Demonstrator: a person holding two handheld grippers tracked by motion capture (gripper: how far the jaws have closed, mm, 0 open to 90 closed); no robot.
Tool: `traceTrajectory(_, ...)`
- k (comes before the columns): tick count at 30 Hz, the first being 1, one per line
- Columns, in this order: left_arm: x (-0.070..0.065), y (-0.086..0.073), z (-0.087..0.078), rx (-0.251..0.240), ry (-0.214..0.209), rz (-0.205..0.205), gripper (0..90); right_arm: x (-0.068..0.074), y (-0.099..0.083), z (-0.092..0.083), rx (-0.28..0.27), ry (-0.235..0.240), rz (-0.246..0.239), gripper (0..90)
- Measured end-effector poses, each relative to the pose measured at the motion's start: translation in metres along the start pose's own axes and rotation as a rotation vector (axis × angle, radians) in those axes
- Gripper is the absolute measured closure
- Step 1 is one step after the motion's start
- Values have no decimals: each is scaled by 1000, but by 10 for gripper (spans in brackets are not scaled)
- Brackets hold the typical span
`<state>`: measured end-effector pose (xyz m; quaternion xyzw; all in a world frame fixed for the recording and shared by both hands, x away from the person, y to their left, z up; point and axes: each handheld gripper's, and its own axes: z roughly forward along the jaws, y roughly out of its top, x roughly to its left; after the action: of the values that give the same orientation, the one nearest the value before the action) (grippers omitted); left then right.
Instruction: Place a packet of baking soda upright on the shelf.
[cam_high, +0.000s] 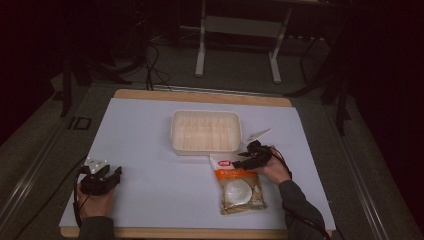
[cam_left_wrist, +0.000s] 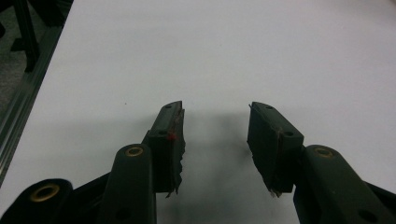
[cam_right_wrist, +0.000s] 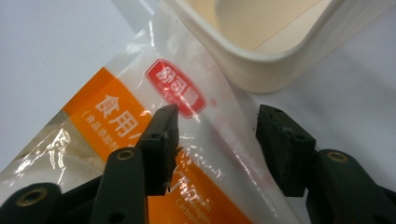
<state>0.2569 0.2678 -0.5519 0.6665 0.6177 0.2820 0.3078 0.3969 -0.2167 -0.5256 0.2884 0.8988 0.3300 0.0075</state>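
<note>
Right gripper (cam_high: 243, 161) low — astride packet (cam_high: 241, 189)

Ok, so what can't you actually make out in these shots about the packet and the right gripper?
- Packet: lower end cut off by the right gripper view's edge and jaws.
- Packet's small print: too small in the high view.
- Right gripper: jaws straddle the packet's edge; pad contact unclear.
- Tray: mostly cut off in the right gripper view.
- Packet's round white contents: kind unclear.

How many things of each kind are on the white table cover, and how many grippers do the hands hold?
Clear food bag with orange label: 1
Cream plastic tray: 1
Grippers: 2, the left gripper and the right gripper
Total: 4
</note>
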Motion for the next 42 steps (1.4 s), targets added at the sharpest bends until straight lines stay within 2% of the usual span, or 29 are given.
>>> traceTrajectory(5, 0, 0, 0, 0, 1, 3, 557, 3, -4, -2, 15, 18, -14, 535)
traceTrajectory(8, 0, 0, 0, 0, 1, 2, 556, 3, -6, 2, 39, -15, -21, 561)
traceTrajectory(11, 0, 0, 0, 1, 0, 1, 556, 3, -6, 3, 34, -36, -18, 631)
traceTrajectory(14, 0, 0, 0, 0, 0, 2, 556, 7, -5, 3, 46, -77, -45, 678)
traceTrajectory(16, 0, 0, 0, -1, 0, 1, 556, 12, -4, 4, 58, -120, -85, 709)
traceTrajectory(21, 0, 0, 0, -1, -3, -4, 554, 13, -3, 4, 67, -153, -98, 843)
traceTrajectory(27, 1, 0, 0, -2, -5, -6, 554, 14, 0, 4, 92, -168, -122, 894)
traceTrajectory(30, 1, 0, 0, -2, -6, -8, 554, 14, 0, 3, 94, -160, -112, 897)
traceTrajectory(33, 1, 0, 0, -2, -5, -8, 554, 13, 1, -3, 74, -146, -100, 898)
traceTrajectory(42, 1, 0, 0, -3, -6, -8, 554, 15, 1, -26, 36, -120, -104, 900)
